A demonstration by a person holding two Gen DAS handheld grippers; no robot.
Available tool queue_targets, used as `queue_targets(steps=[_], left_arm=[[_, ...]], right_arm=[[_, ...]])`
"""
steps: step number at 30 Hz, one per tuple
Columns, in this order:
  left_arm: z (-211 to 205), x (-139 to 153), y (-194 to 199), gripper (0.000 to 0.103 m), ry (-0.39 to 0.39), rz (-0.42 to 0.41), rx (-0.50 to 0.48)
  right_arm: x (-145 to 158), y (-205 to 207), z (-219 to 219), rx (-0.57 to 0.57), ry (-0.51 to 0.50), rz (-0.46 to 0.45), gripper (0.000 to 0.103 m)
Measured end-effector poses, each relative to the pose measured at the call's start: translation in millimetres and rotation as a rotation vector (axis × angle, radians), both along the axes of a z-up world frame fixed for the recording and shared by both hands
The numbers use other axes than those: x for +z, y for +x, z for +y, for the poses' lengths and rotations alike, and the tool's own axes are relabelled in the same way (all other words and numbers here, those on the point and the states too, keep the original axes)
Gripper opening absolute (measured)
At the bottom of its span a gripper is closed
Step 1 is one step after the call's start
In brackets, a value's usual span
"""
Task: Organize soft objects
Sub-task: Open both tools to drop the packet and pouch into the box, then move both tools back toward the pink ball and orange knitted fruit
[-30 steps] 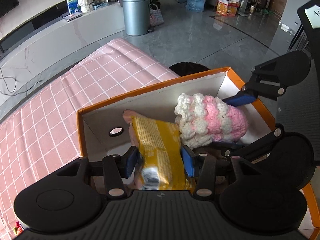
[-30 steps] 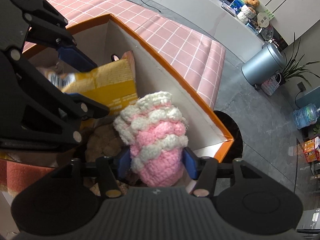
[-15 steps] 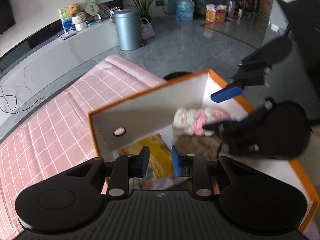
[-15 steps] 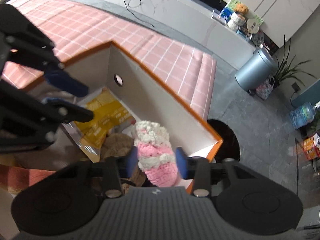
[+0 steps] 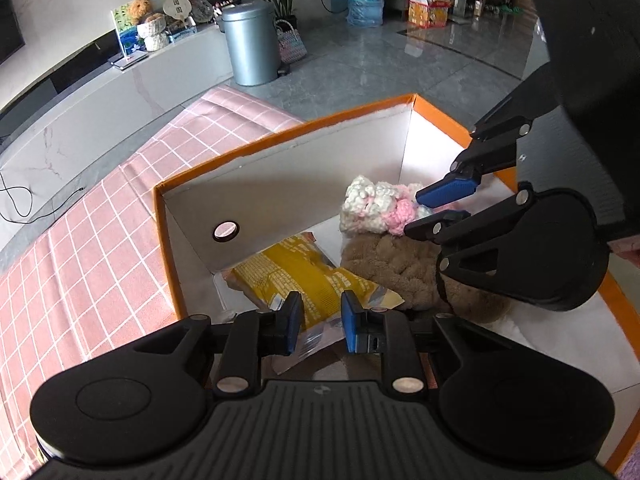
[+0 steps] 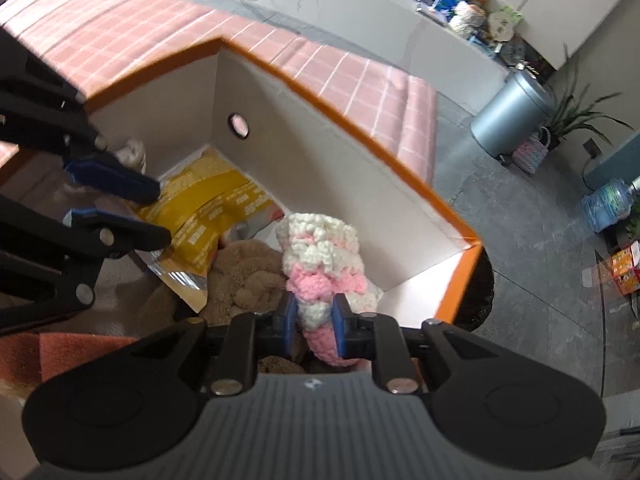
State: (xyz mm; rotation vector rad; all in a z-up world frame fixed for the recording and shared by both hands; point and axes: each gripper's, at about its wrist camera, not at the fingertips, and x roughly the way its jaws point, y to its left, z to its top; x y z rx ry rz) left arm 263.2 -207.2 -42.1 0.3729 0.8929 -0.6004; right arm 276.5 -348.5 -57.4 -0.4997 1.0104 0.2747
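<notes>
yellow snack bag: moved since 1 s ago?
Yes. The yellow snack bag dropped out of the left gripper and now lies on the box floor below the round hole in the wall.

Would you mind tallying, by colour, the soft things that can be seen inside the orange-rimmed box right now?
Yellow: 1, the snack packet
Pink and white: 1, the crocheted piece
Brown: 1, the plush toy
Pale grey: 1, a bundle in the box corner, too hidden to identify
Total: 4
</notes>
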Motion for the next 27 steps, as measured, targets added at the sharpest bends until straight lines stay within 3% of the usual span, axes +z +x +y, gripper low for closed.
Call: queue_targets(steps=[7,12,18,22,27], left_arm=[[24.2,28.8,-31.9,0.031,-0.148,-0.061,0.033],[54.5,49.2,-66.9,0.034,-0.252,-0.138,0.080],[94.8,60.3,-110.4,0.034,-0.327,-0.263,0.145],[126.8,59.9,-132.7,0.034,-0.393,-0.295,0.225],[162.8,56.9,-155.5,0.034,-0.401,-0.338,0.332]], right_arm=[[26.7,-33.1,2.5,-0.026,0.057,-0.072,0.021],[45.5,-71.7,13.5,-0.059,0.111,-0.160,0.033],[55.9,-116.9,40.8,-0.123,0.200,-0.277,0.037],[60.8,-142.9,66.1,-0.160,0.286,-0.332,0.040],[62.4,-175.2,107.0,-0.134,0.329,-0.395,0.047]])
